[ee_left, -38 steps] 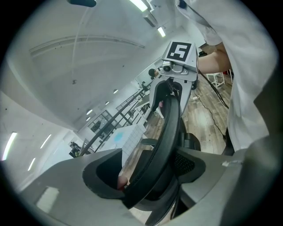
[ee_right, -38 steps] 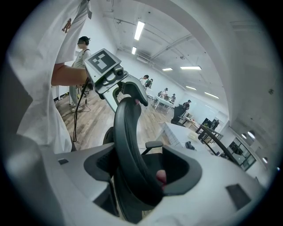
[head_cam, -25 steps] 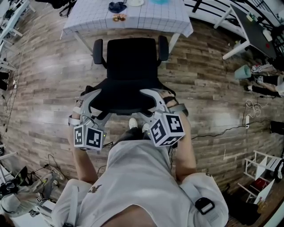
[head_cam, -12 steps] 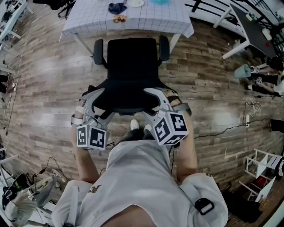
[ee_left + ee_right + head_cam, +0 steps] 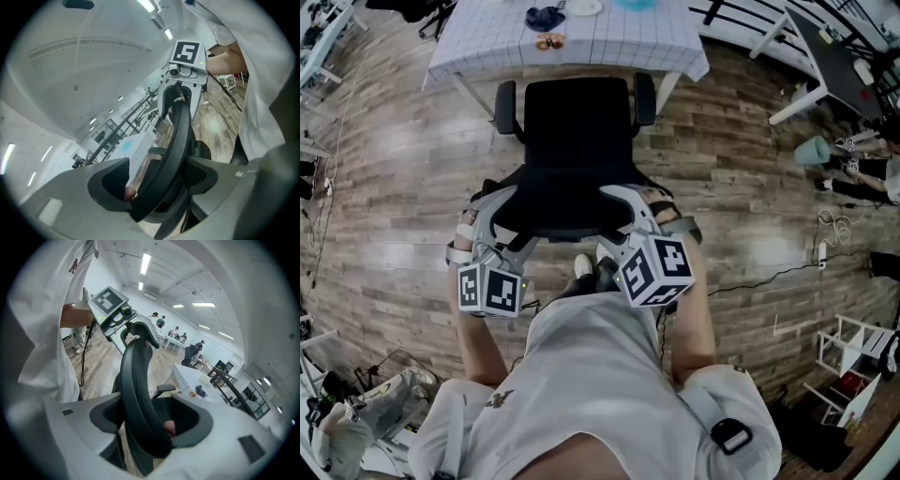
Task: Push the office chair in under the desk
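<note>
Gripping the chair (image 5: 577, 141) by its backrest (image 5: 180, 126), both claws sit on the side away from the bench (image 5: 487, 42). The left claw (image 5: 495, 223) takes the backrest's left rim and the right claw (image 5: 636, 208) takes its right rim. In each gripper view the black curved rim runs up between the two grey jaws. The jaws stand wide and are set against its two faces, so each claw is clamped on the rim.

The chair stands on the wooden floor (image 5: 403, 187) on the near side of the bench, facing it. Its seat (image 5: 578, 117) points toward the bench and its backrest is turned away from it, toward the person. The seat's front edge lies just beside the hem of the bench's white checked cloth. The two armrests (image 5: 506, 108) are just short of that hem, one on each side of the seat. Most of the chair is out from under the bench. The backrest's long axis runs parallel to the bench's near edge, from one claw to the other.
</note>
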A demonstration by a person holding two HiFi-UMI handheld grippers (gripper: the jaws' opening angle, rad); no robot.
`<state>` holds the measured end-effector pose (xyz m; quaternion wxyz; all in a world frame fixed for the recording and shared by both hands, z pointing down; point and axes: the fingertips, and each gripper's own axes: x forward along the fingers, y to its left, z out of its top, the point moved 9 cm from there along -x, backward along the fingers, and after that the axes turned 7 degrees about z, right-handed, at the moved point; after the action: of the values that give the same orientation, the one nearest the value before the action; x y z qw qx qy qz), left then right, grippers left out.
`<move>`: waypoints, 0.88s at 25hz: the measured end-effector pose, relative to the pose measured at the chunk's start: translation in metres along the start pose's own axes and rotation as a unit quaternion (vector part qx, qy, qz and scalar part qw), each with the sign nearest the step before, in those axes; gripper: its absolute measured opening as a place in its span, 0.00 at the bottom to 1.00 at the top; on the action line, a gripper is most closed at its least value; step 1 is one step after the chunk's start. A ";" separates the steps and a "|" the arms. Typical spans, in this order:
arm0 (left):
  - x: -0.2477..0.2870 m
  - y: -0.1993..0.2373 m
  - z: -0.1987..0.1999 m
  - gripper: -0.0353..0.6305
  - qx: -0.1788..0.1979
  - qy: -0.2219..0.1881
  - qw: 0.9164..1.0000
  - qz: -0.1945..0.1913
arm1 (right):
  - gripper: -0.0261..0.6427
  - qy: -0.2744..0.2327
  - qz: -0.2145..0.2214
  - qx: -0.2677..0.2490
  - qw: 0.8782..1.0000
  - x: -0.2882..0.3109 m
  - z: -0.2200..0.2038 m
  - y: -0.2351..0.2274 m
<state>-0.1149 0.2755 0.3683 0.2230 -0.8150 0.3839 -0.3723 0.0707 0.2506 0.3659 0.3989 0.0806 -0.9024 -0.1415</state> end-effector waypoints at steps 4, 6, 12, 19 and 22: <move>0.007 0.006 -0.001 0.55 -0.004 0.001 1.000 0.001 | 0.46 -0.003 0.007 -0.002 1.000 0.002 -0.002 -0.010; 0.010 0.009 -0.001 0.55 -0.007 0.000 1.000 0.003 | 0.46 -0.004 0.010 -0.003 1.000 0.004 -0.002 -0.015; 0.020 0.017 -0.003 0.56 -0.012 0.006 1.000 0.005 | 0.46 -0.006 0.012 -0.010 1.000 0.008 -0.005 -0.028; 0.030 0.022 -0.003 0.56 -0.010 0.013 1.000 0.003 | 0.43 -0.003 0.018 -0.022 1.000 0.010 -0.009 -0.037; 0.034 0.025 -0.003 0.56 -0.012 0.013 1.000 0.003 | 0.43 -0.005 0.023 -0.023 0.999 0.010 -0.010 -0.041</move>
<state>-0.1143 0.2335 0.3683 0.2097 -0.8113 0.3938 -0.3779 0.0724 0.2070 0.3661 0.3995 0.0499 -0.9023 -0.1539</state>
